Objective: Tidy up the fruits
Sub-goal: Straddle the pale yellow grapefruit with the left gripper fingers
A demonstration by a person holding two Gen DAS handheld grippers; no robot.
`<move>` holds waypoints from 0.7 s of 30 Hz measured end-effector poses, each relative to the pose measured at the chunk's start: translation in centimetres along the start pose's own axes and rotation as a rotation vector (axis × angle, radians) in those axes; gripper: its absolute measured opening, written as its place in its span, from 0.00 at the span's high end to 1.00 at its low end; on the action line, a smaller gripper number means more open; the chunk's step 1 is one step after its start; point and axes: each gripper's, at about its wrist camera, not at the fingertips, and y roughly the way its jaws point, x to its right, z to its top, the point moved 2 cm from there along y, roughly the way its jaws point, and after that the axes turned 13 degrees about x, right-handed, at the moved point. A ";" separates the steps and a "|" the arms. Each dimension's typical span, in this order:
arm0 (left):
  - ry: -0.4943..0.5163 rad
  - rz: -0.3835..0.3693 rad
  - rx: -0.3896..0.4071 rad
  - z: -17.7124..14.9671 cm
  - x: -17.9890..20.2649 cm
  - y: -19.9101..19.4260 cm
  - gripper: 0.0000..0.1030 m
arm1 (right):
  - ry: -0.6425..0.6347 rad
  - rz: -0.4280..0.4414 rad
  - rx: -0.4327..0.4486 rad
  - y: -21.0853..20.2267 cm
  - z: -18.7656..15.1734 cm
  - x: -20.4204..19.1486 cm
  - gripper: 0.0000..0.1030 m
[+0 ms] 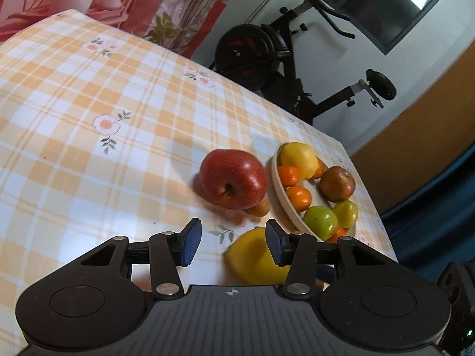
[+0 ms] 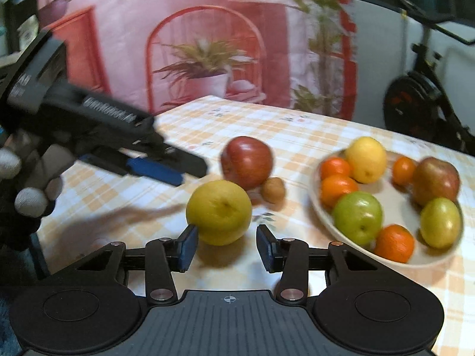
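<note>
A yellow citrus fruit (image 2: 219,210) lies on the checked tablecloth just past my right gripper (image 2: 227,247). The gripper's jaws stand open; the left pad is at the fruit's edge and the right pad is clear of it. A red apple (image 2: 248,160) and a small brown fruit (image 2: 273,190) lie behind it. My left gripper (image 1: 233,243) hovers open over bare cloth, with the yellow fruit (image 1: 255,258) under its right finger and the red apple (image 1: 234,178) ahead. In the right wrist view the left gripper (image 2: 178,170) reaches in from the left, held by a gloved hand (image 2: 29,190).
A cream plate (image 2: 397,198) at the right holds oranges, a yellow fruit, green fruits and a reddish apple; it also shows as the plate (image 1: 279,190) near the table's right edge. An exercise bike (image 1: 267,56) stands beyond the table. A floral curtain (image 2: 207,44) hangs behind.
</note>
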 end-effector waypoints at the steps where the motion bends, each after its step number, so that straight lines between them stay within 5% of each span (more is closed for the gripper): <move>1: 0.003 -0.001 -0.005 -0.1 0.1 0.1 0.52 | 0.007 -0.007 0.002 -0.1 0.0 0.3 0.61; 11: 0.050 -0.038 -0.041 -0.9 1.6 1.5 0.52 | -0.015 -0.031 -0.014 -0.2 -0.3 0.7 0.59; 16: 0.056 -0.066 -0.057 -1.2 2.0 1.7 0.51 | -0.024 -0.042 -0.012 0.0 -0.1 0.6 0.44; 21: 0.064 -0.087 -0.075 -1.5 2.6 2.1 0.50 | -0.074 -0.052 -0.019 0.6 0.2 0.5 0.45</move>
